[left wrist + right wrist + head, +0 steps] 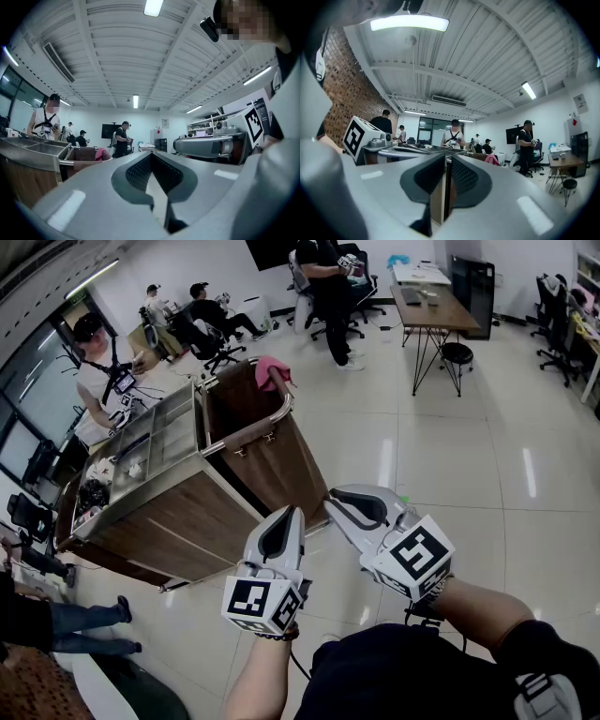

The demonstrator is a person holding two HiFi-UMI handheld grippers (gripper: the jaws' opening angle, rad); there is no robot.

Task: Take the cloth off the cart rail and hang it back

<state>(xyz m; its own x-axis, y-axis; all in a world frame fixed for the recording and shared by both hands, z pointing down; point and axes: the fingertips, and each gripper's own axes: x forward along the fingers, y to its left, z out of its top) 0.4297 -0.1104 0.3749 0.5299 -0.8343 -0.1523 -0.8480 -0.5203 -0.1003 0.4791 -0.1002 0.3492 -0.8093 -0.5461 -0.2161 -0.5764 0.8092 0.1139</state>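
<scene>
While the pink cloth [272, 371] sits bunched over the far corner of the cart's chrome rail [253, 427], both tools hang well short of it on the near side. The left gripper [291, 517] has its jaws together at the tips with nothing between them. The right gripper [337, 501] shows only a thin slit between its pads, also empty.

The cloth looks light, soft and limp, a small crumpled wad with no stiffness of its own. It will likely sag and trail once lifted, and a thin fold may slip from smooth pads. The best place to pinch is probably the raised hump on top of the rail, where several layers stack up. Re-hanging likely calls for draping it so about half falls on each side of the tube.

The rail is a round, polished metal tube that frames a brown fabric bag [253, 460]. The cart body [178, 512] is flat wood-grain panel with shallow steel trays [150, 442] on top. The floor [450, 456] is glossy pale tile. The 2 grippers have smooth grey shells and dark ribbed pads.
</scene>
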